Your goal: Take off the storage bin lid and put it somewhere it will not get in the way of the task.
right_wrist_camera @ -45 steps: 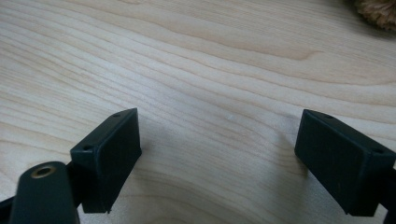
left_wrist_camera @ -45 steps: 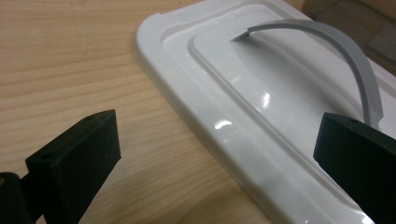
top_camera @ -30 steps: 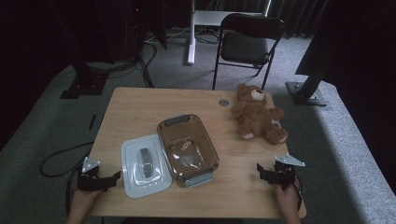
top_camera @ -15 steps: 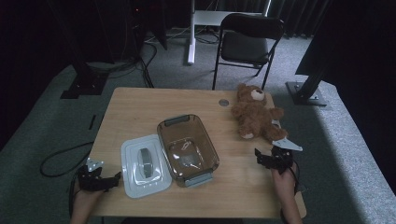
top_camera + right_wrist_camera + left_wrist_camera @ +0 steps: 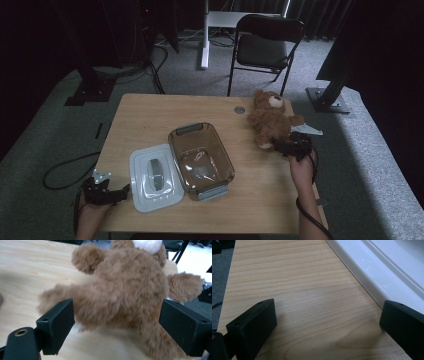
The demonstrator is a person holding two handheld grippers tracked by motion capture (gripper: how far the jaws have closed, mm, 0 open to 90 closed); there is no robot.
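A brown teddy bear (image 5: 270, 119) lies on the right side of the wooden table (image 5: 150, 120). My right gripper (image 5: 289, 147) is open at the bear's near end, and in the right gripper view its jaws stand on either side of the bear's lower body (image 5: 117, 300). A clear brown container (image 5: 201, 157) sits mid-table with its white lid (image 5: 155, 177) beside it on the left. My left gripper (image 5: 114, 193) rests open on the table's near left corner, just left of the lid's rim (image 5: 372, 272), with only bare wood between its jaws.
A small round disc (image 5: 239, 109) lies on the table near the bear's head. A black folding chair (image 5: 267, 47) stands behind the table. Stand bases and cables lie on the grey carpet at left and right.
My right gripper has moved forward from the table's near right part up to the teddy bear, with its jaws now around the bear's lower body. The left gripper has barely shifted.
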